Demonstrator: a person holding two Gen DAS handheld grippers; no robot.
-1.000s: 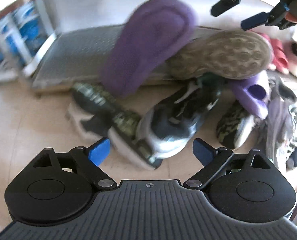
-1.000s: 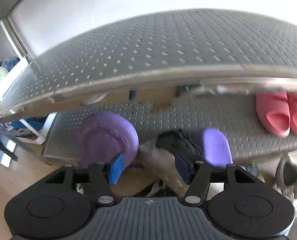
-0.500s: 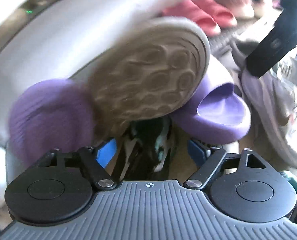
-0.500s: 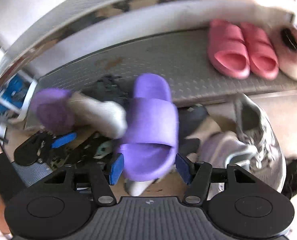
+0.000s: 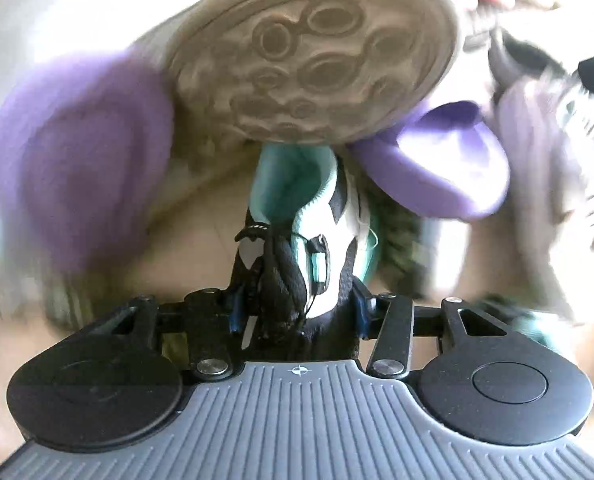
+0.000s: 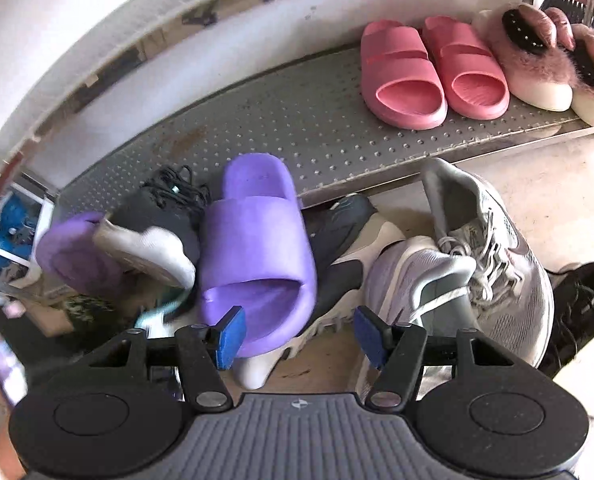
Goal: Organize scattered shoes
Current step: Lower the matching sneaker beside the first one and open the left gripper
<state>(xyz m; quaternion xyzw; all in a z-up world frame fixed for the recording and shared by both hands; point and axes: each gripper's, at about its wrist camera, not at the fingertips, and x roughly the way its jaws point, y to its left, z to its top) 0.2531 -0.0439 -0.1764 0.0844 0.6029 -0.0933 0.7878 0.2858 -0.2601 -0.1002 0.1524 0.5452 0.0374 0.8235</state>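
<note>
The left gripper (image 5: 297, 312) has just been closing, now clamped on a black-and-teal laced sneaker (image 5: 309, 232). The right gripper (image 6: 297, 336) stands apart, its jaws just opening, near a purple foam slide (image 6: 257, 248).

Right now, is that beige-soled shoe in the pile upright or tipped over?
Tipped over: the beige-soled shoe shows its bubble-patterned sole to the left camera, leaning across the purple slide.

At centre frame a purple slide (image 6: 257, 248) lies beside a grey sneaker (image 6: 493, 256). Upper right, pink slides (image 6: 429, 68) and pink furry slippers (image 6: 537, 60) sit on a grey dotted shelf (image 6: 297, 120). A black, white and teal sneaker (image 5: 309, 240) shows below a tan sole with ringed ovals (image 5: 313, 64).
</note>
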